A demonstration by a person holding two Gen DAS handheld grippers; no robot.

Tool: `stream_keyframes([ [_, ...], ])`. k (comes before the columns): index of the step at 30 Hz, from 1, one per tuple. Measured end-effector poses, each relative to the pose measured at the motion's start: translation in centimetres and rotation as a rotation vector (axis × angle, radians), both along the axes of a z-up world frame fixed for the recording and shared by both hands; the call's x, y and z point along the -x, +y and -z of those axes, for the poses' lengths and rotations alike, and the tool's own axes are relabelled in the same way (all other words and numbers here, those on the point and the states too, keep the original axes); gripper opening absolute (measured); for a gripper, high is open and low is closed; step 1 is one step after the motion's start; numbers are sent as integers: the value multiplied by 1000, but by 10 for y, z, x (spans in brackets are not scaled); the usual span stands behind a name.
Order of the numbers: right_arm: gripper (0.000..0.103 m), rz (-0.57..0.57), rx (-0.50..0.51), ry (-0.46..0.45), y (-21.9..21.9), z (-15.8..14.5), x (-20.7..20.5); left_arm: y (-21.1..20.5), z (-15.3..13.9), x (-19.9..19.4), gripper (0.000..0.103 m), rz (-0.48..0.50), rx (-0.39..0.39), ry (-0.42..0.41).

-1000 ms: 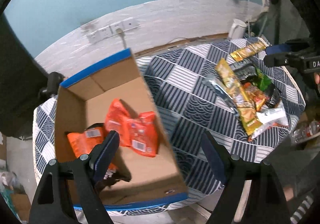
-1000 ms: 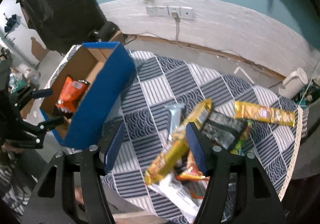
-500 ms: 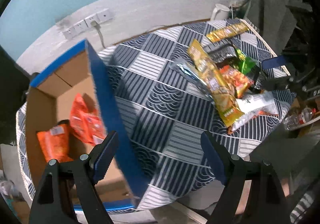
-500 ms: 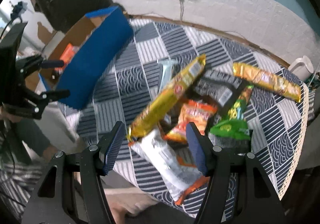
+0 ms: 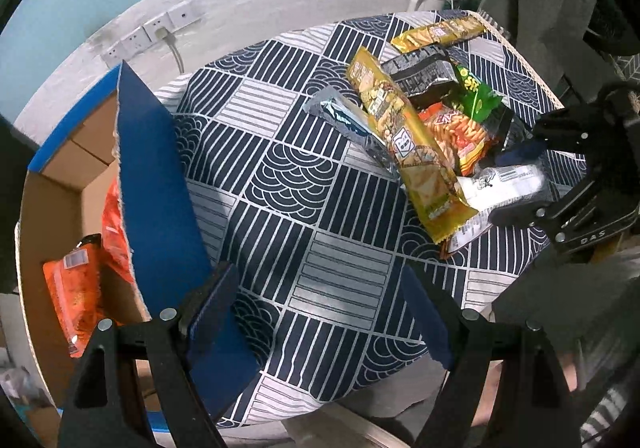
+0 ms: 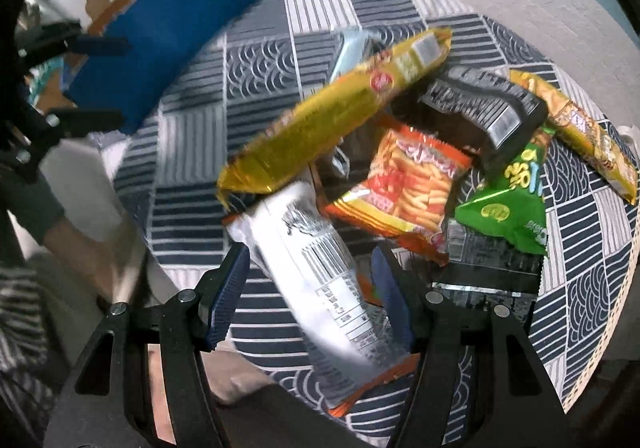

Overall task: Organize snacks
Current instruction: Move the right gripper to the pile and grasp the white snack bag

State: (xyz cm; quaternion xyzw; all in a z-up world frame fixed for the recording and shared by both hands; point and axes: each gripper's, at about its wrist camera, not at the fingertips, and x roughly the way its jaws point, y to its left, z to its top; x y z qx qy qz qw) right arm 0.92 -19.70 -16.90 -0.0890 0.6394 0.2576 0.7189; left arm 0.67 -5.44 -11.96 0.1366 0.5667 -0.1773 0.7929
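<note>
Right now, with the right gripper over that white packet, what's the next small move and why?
Probably lower the right gripper a little further and close. The white packet lies between its open fingers, which don't yet press it, at the near edge of the snack pile. The box already holds orange packets.

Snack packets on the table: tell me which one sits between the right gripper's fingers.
The white packet with the barcode and orange ends. It alone lies between the open right gripper, ungripped; the yellow, orange, green and black packets lie beyond its fingertips.
</note>
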Motion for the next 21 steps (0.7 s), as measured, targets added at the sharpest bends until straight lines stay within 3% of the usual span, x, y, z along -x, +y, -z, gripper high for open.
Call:
stream_keyframes([
  [4,64,-24,22,35,3,15,5,4,3,-1,85,-12,-3,3],
  [8,46,-43,45,32,7,19,11,8,4,-4,85,-26,12,11],
  [9,37,-46,47,38,9,19,12,9,4,-5,85,-29,12,10],
  [16,35,0,57,93,-6,4,24,10,5,-10,85,-55,35,23],
  [21,35,63,58,60,-24,-15,30,6,3,-16,85,-80,67,27],
])
